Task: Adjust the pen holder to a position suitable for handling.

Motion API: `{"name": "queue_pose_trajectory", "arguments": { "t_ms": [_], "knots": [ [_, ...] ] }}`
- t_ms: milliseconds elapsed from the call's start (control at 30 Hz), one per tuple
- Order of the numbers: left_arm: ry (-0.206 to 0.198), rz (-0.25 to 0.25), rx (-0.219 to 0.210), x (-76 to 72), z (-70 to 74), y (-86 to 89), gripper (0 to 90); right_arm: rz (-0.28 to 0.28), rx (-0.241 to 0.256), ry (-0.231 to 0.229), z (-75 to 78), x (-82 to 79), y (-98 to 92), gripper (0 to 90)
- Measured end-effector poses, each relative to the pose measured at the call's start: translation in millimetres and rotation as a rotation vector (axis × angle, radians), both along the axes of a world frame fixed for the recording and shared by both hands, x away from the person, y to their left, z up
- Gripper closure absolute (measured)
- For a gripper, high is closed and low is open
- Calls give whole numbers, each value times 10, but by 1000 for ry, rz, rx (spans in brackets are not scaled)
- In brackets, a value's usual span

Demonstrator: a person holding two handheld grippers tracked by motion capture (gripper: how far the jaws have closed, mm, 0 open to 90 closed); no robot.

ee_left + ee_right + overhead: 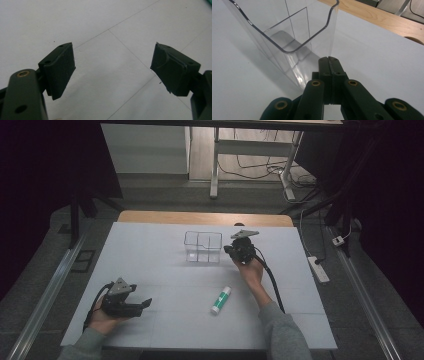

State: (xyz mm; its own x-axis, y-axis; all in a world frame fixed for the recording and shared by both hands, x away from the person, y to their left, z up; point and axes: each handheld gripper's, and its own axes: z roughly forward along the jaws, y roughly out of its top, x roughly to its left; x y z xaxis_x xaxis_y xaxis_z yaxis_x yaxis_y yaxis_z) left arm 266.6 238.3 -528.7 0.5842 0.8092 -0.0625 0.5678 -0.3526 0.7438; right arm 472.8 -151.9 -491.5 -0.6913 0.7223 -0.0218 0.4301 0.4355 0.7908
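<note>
Fingers (pixel 329 65) of the right gripper (pixel 242 249) pressed together beside the clear divided box (pixel 202 247); left gripper (pixel 131 306) fingers (pixel 61 67) spread above the white worktop (pixel 150 255), glue stick (pixel 220 300) between.

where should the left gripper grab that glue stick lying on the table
Grip the glue stick across its white middle, coming down from above. It lies flat, slanted, green cap end away from the person, so turn the open left gripper until its jaws straddle the narrow round body.
</note>
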Motion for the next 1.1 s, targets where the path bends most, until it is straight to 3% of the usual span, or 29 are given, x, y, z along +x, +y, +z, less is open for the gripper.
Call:
{"name": "queue_pose_trajectory", "arguments": {
  "t_ms": [233, 367, 433, 467, 500, 600, 1100],
  "knots": [
    [0, -6, -1, 2, -3, 3, 188, 4, 27, -12, 100, -102, -186, 891],
    [-2, -7, -3, 1, -2, 4, 188, 22, 55, -2, 158, -190, -357, 753],
    [-2, -7, -4, 1, -2, 4, 188, 27, 59, -8, 175, -213, -394, 709],
    [-1, -6, -3, 1, -2, 4, 188, 29, 73, -14, 209, -261, -460, 631],
    [-1, -6, -3, 1, -1, 3, 188, 29, 73, -14, 209, -261, -460, 631],
    [-1, -5, -2, 0, -1, 2, 187, 28, 73, -41, 256, -381, -578, 505],
    [6, -4, 0, 7, -1, 5, 187, 18, 79, -55, 173, -986, -1073, 374]
  ]
}}
